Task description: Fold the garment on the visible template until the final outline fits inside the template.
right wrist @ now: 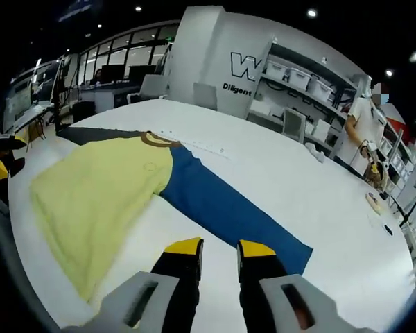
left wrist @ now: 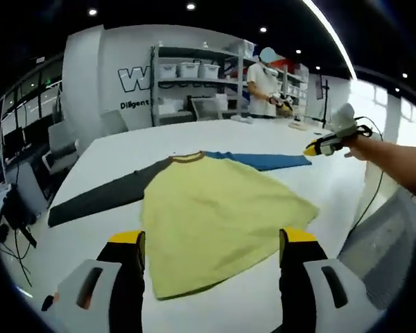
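The garment (left wrist: 218, 222), a shirt with a yellow body, a brown collar, one grey sleeve (left wrist: 100, 198) and one blue sleeve (left wrist: 263, 161), lay spread flat on the white surface (left wrist: 125, 149), both sleeves stretched out to the sides. In the left gripper view the left tool (left wrist: 211, 250) hung above the shirt's lower hem with its yellow-tipped jaws wide apart and nothing between them. The right tool (left wrist: 317, 147) entered that view from the right, held in a person's hand (left wrist: 360, 147) above the surface just past the blue sleeve's cuff; whether it was apart or together could not be told there. In the right gripper view the right tool (right wrist: 220, 251) had its jaws a narrow gap apart, empty, poised over the blue sleeve (right wrist: 229, 208) near its cuff end. A faint line ran across the surface beyond the collar (right wrist: 159, 140). Farther back stood shelves (left wrist: 194, 76) with bins, and another person (left wrist: 263, 87) was standing beside them.
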Demonstrator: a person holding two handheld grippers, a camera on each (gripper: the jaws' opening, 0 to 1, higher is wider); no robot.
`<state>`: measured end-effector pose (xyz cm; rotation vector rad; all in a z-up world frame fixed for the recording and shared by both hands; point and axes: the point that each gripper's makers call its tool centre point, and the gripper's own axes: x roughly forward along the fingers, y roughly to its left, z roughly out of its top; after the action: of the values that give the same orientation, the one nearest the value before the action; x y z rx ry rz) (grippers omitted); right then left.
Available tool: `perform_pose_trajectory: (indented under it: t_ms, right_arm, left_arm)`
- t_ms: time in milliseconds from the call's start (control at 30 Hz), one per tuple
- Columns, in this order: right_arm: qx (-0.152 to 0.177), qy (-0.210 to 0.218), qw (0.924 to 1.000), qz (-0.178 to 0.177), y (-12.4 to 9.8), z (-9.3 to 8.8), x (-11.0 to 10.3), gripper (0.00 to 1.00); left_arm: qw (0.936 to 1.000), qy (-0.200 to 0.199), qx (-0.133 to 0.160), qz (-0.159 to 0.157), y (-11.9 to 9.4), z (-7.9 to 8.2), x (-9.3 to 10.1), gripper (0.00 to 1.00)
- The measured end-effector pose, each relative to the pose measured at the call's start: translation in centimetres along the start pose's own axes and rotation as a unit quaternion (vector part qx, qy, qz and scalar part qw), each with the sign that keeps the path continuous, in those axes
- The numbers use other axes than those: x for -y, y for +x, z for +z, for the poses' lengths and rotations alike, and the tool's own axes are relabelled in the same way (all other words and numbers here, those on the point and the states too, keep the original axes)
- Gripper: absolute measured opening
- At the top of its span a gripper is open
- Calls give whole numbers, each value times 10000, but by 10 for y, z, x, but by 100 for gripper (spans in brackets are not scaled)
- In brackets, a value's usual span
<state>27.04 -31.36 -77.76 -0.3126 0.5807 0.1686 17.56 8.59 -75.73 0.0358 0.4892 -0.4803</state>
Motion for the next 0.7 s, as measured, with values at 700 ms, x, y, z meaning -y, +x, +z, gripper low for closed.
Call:
perform_pose_trajectory:
  t_ms: [700]
  right_arm:
    - [-348,1800,9682,-1702,14,-66,115,15]
  left_arm:
    - [9998,69,167,21,20,9,-2,85]
